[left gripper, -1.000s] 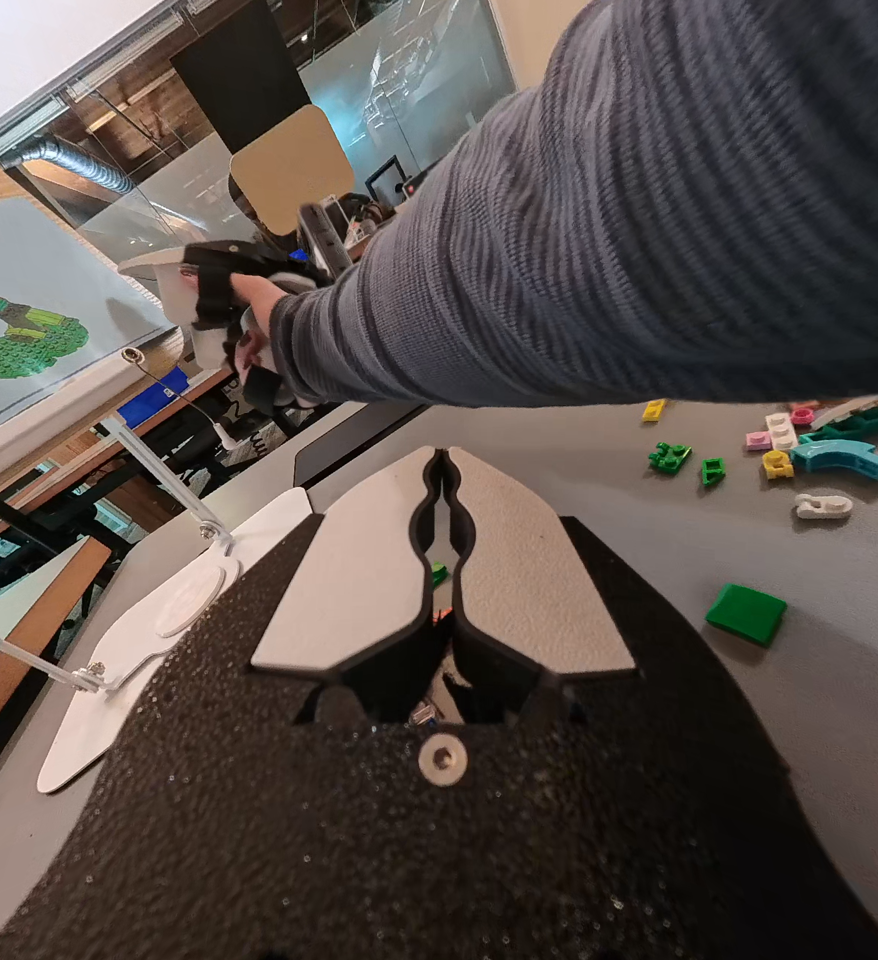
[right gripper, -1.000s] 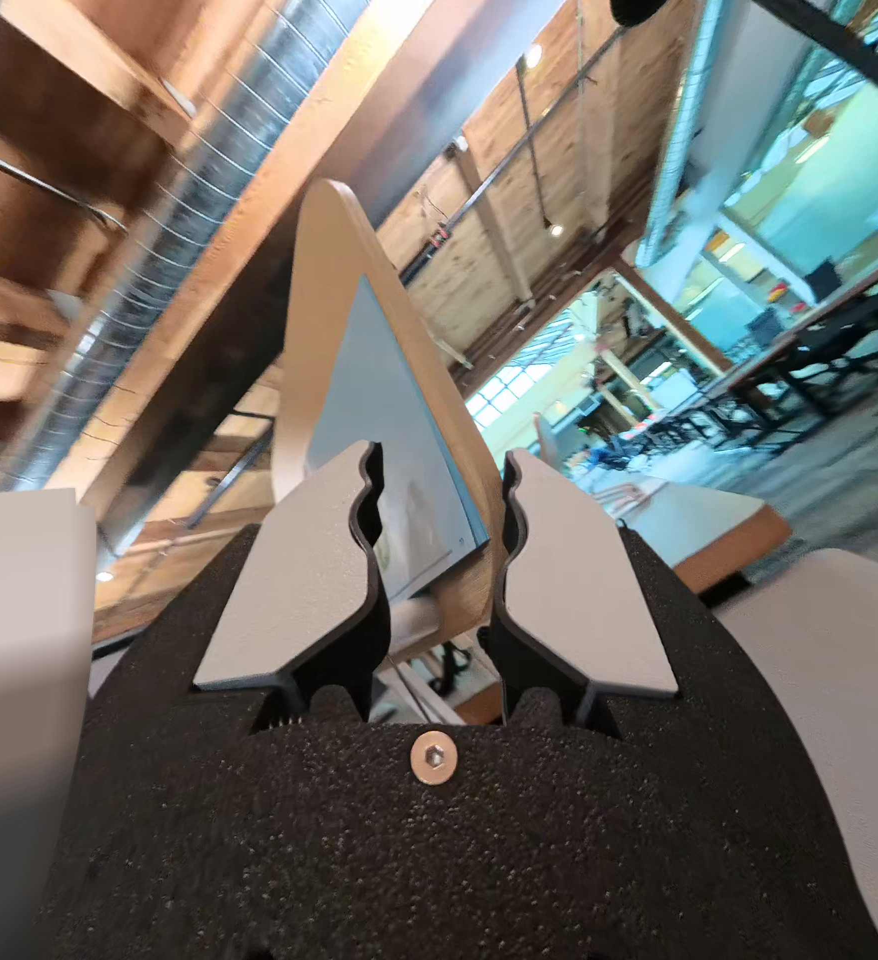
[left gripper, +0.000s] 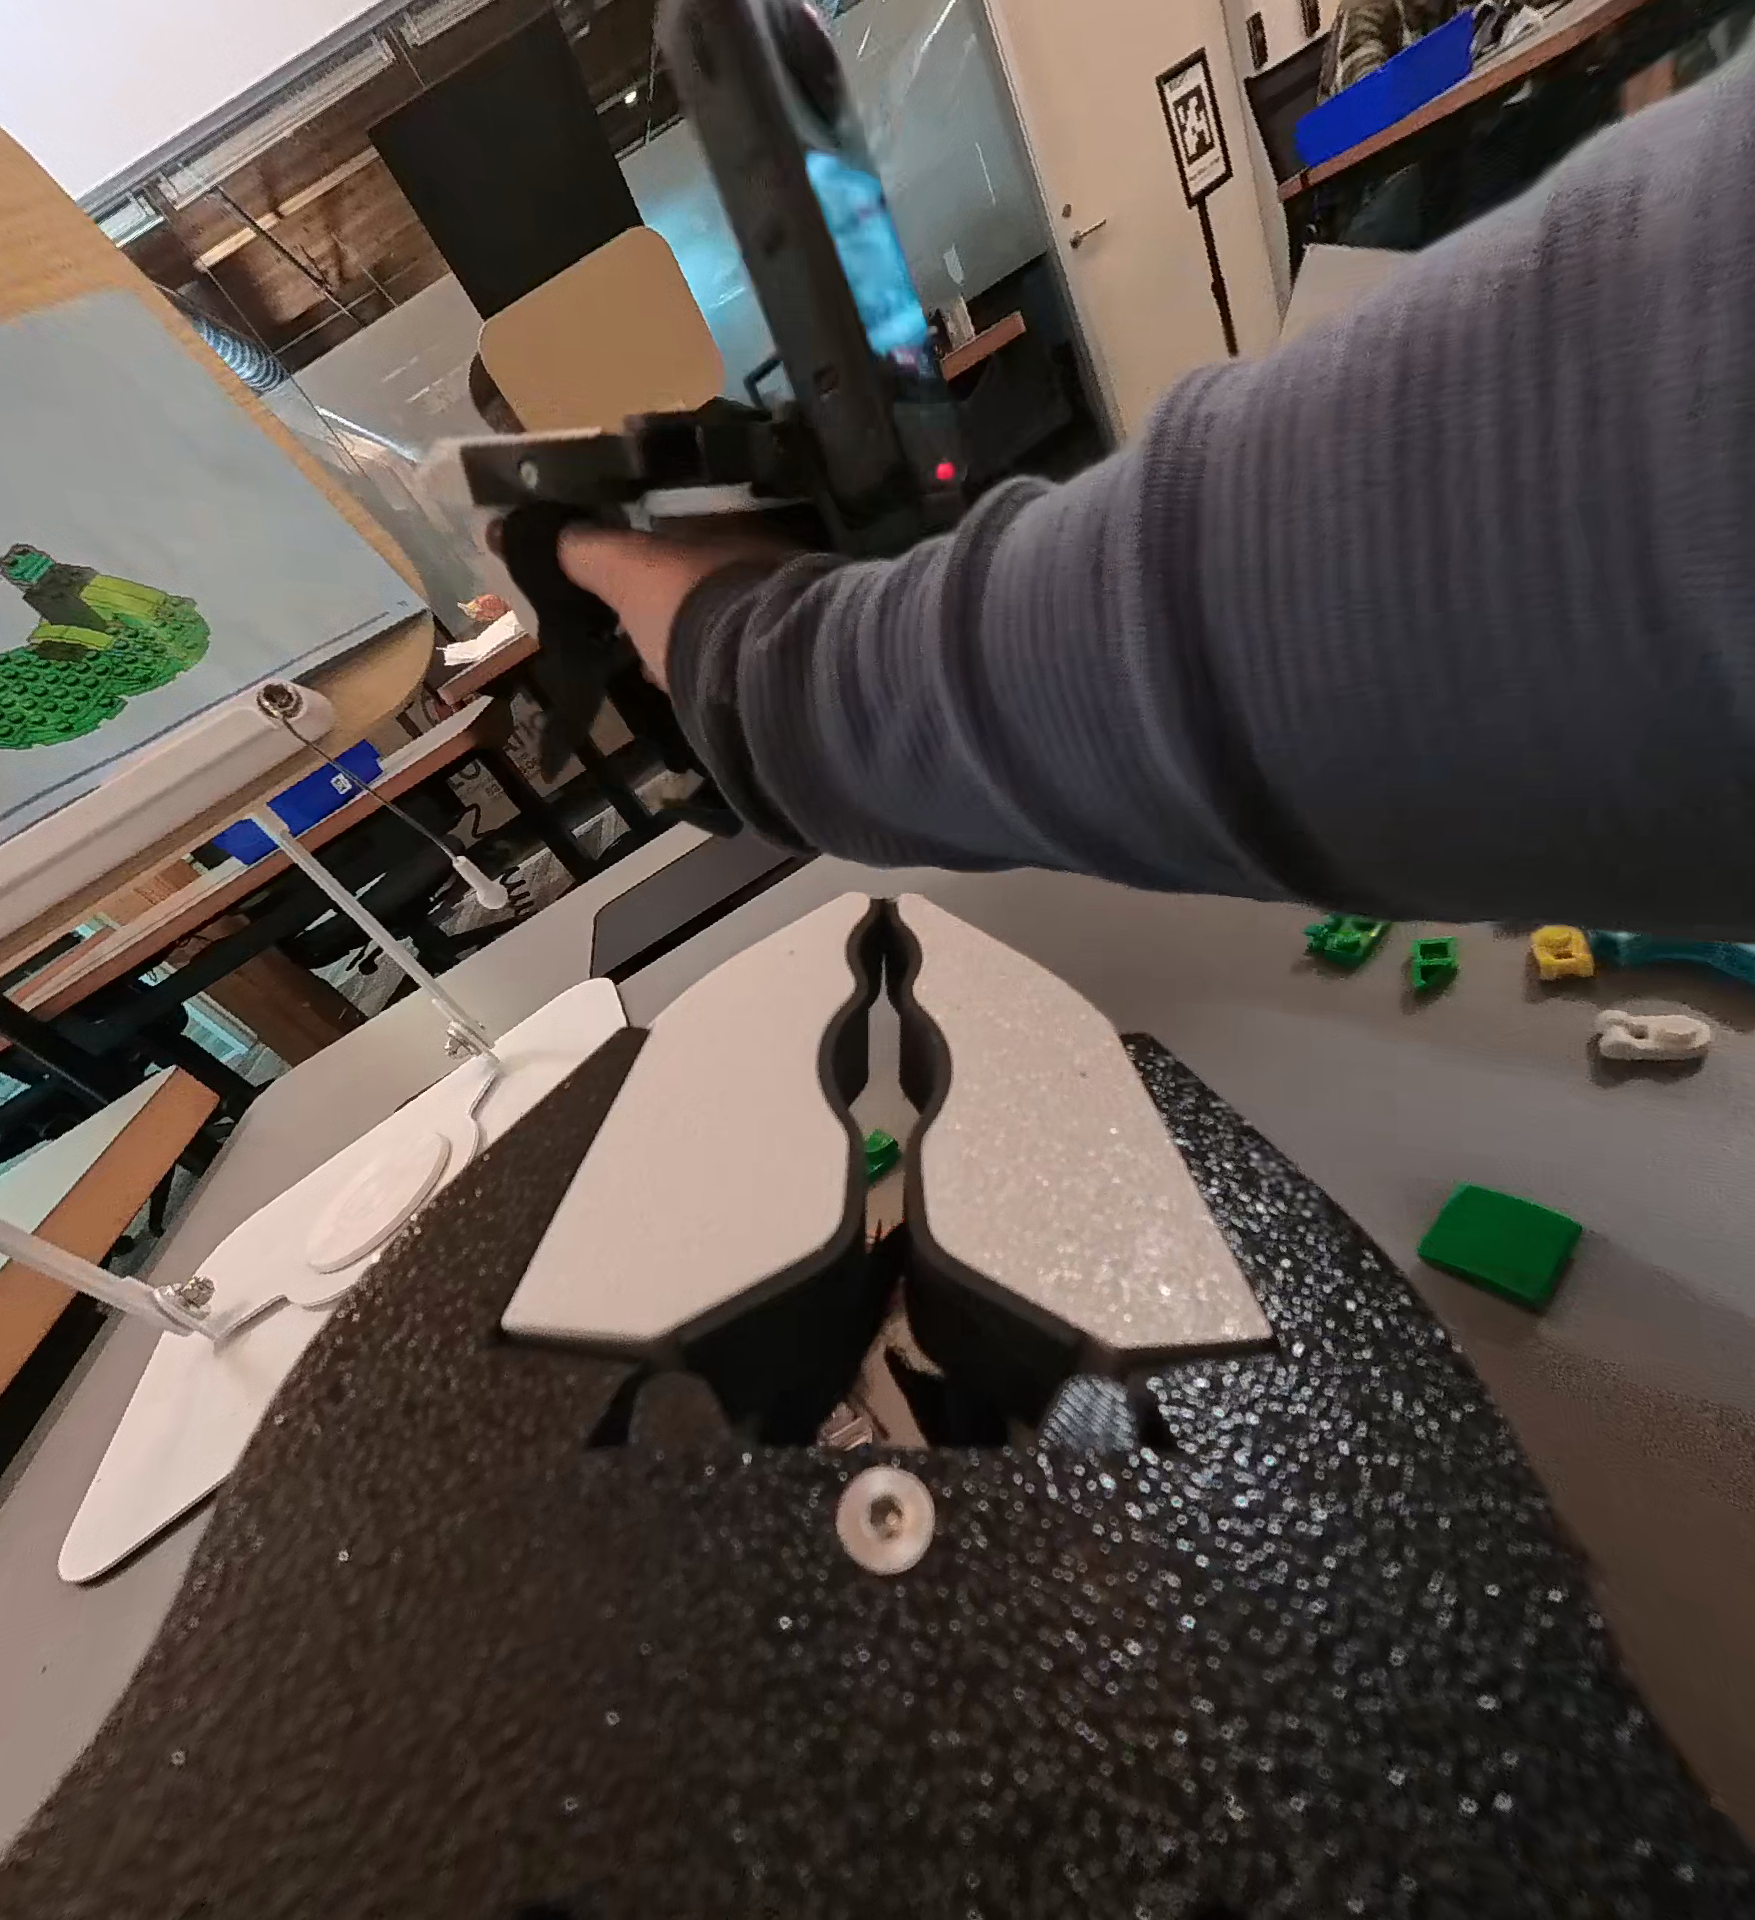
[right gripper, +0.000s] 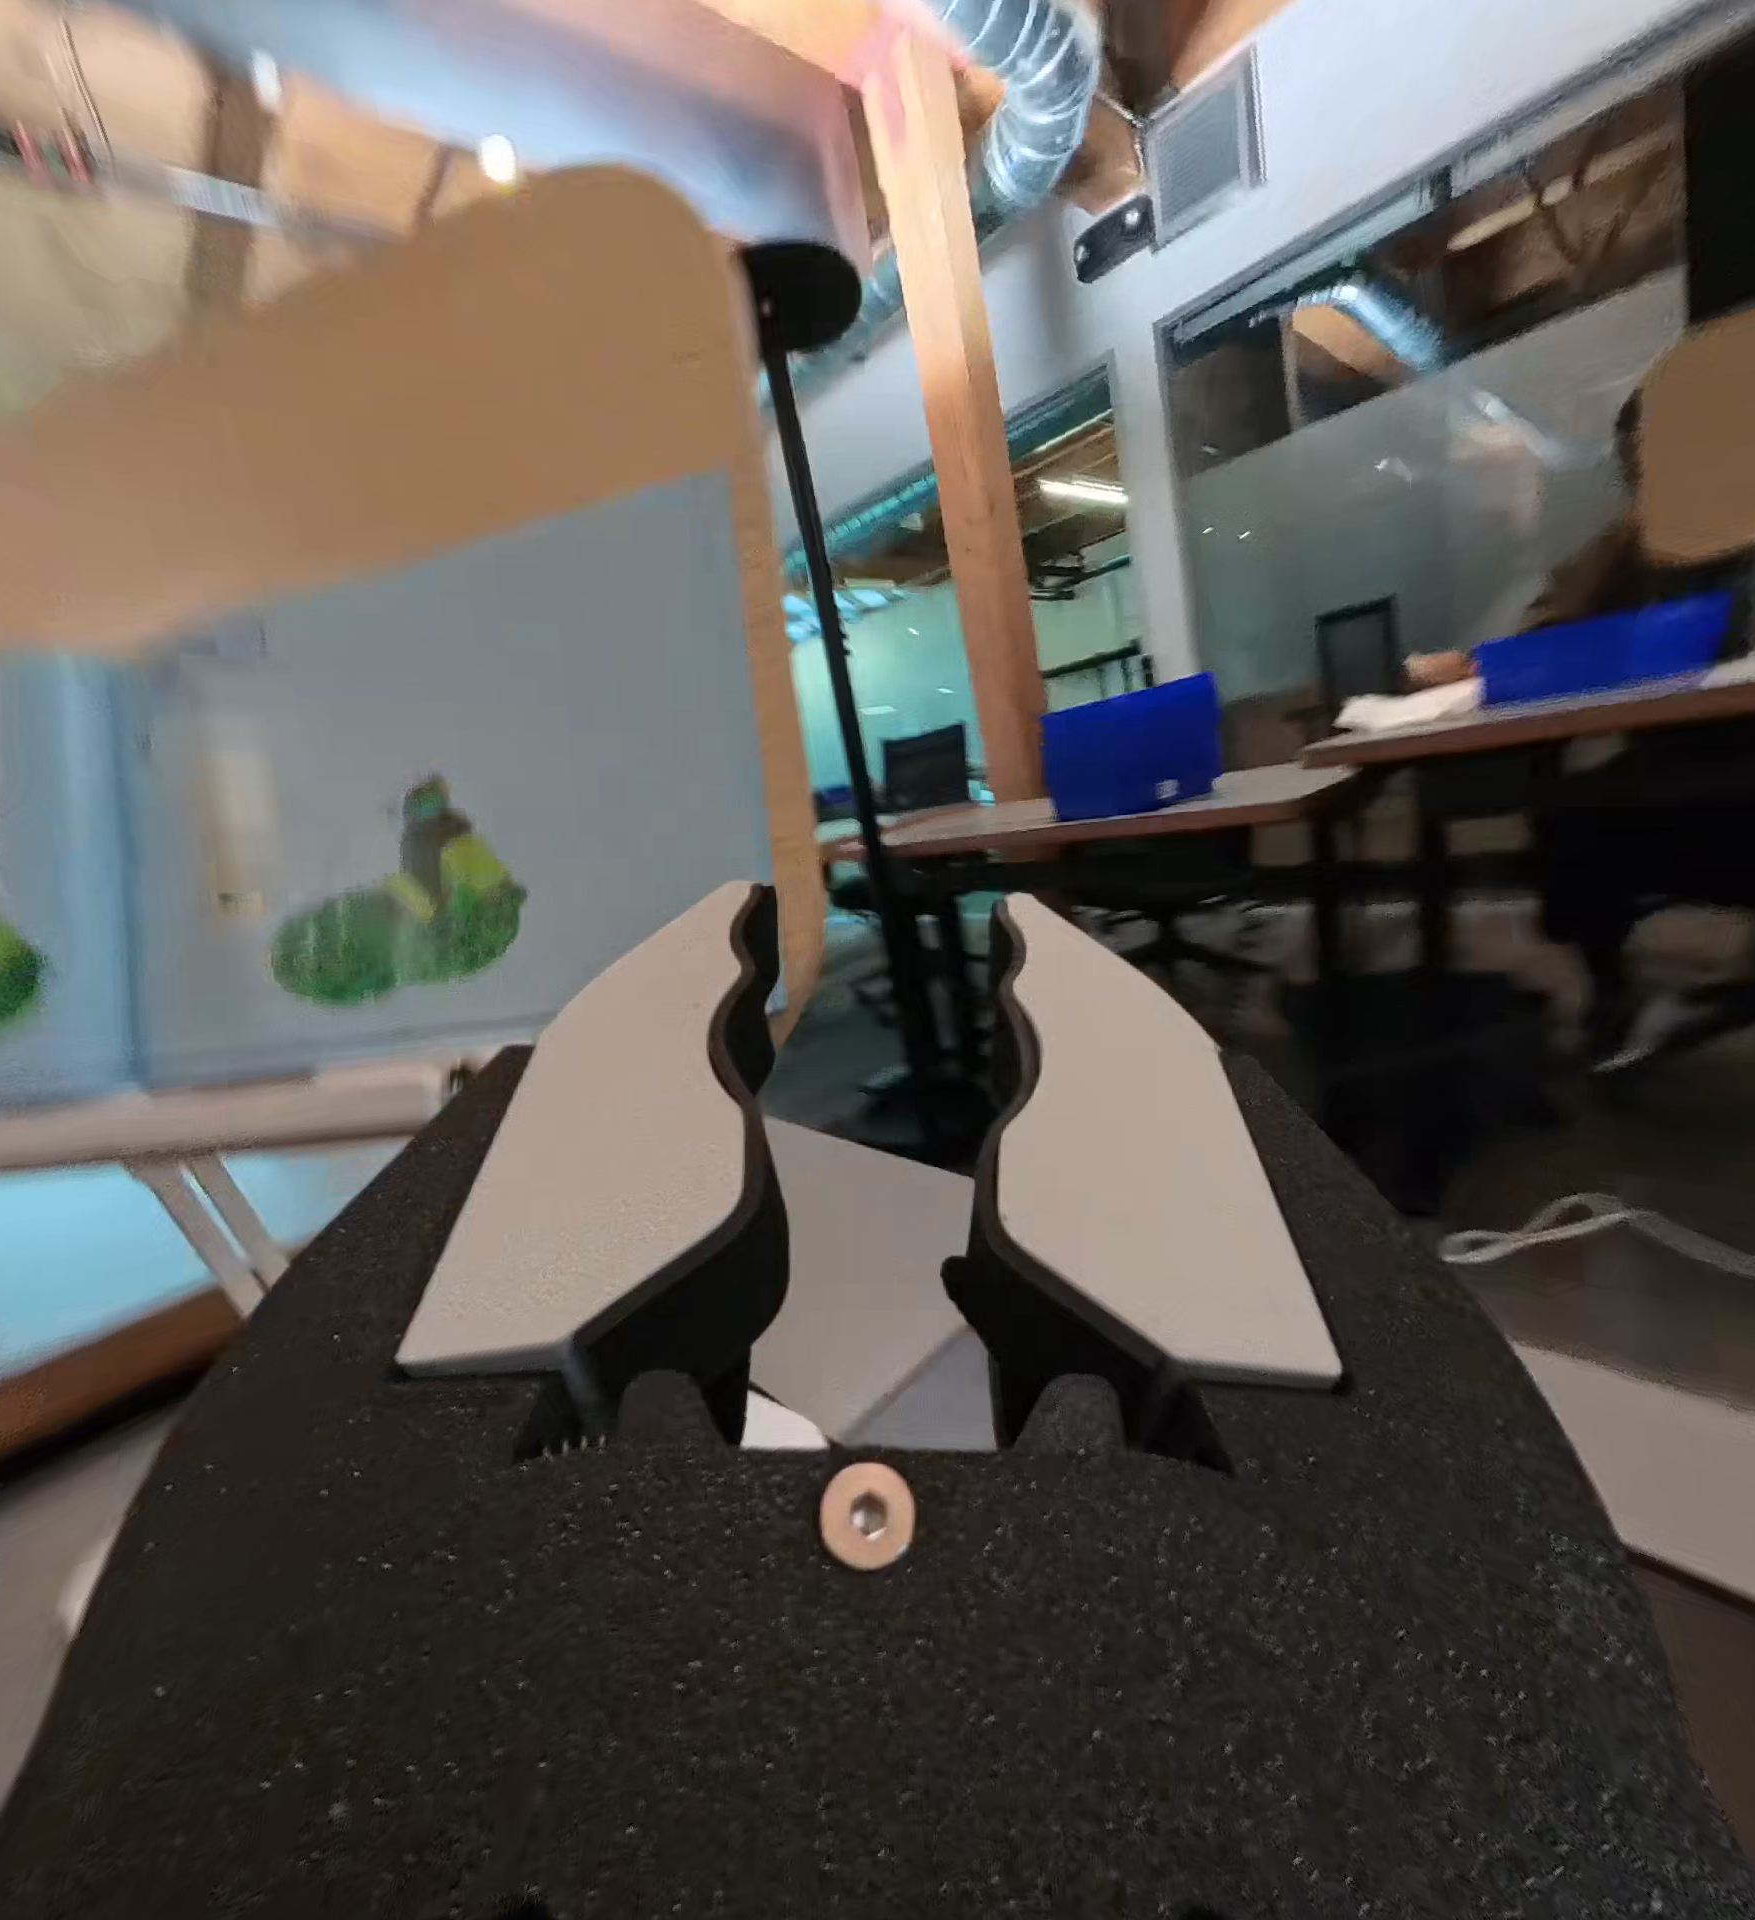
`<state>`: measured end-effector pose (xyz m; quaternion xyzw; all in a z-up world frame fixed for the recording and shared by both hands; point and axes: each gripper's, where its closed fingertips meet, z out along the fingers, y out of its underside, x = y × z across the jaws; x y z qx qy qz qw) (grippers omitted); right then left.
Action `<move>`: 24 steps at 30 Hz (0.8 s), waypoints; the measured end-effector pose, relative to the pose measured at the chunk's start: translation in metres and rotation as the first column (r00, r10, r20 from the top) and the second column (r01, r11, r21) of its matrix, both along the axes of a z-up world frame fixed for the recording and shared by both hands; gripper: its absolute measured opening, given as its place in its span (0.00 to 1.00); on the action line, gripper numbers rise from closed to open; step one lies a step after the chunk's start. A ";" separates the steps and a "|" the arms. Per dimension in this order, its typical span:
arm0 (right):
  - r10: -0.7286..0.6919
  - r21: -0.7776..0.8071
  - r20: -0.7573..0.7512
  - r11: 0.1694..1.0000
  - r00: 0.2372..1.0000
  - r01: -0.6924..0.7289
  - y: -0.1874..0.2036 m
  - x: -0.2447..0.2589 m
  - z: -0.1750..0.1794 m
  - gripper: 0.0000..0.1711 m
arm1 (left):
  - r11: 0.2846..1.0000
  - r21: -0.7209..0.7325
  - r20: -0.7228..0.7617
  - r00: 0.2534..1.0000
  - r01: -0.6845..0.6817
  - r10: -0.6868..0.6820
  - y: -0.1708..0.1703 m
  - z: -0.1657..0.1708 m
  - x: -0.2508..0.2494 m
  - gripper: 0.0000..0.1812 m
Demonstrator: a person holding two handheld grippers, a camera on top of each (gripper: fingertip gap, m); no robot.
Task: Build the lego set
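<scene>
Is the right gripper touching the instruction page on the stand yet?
Apart. The right wrist view shows the right gripper open in mid-air, the instruction page standing farther off to its left.

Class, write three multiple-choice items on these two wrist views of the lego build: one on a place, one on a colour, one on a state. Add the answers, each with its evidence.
1. Where does the flat green square tile lie?
A. on the grey table, right of the left claw
B. between the right claw's fingers
C. on the instruction sheet

2. What colour is the small clip-shaped piece on the table?
A. red
B. white
C. black

3. How does the right claw stand?
A. shut on a brick
B. open and empty
C. out of view

Answers: 1 A, it lies flat beside the left claw. 2 B, it shows white against the grey. 3 B, a clear gap, only background between its fingers.
</scene>
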<state>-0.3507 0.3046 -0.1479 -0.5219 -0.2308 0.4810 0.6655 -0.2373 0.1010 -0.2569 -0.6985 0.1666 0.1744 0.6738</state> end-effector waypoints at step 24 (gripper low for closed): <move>-0.115 -0.062 0.202 0.990 0.973 0.130 -0.020 -0.041 -0.023 0.13 | 1.000 0.000 0.003 1.000 0.003 -0.003 0.000 0.000 -0.001 0.00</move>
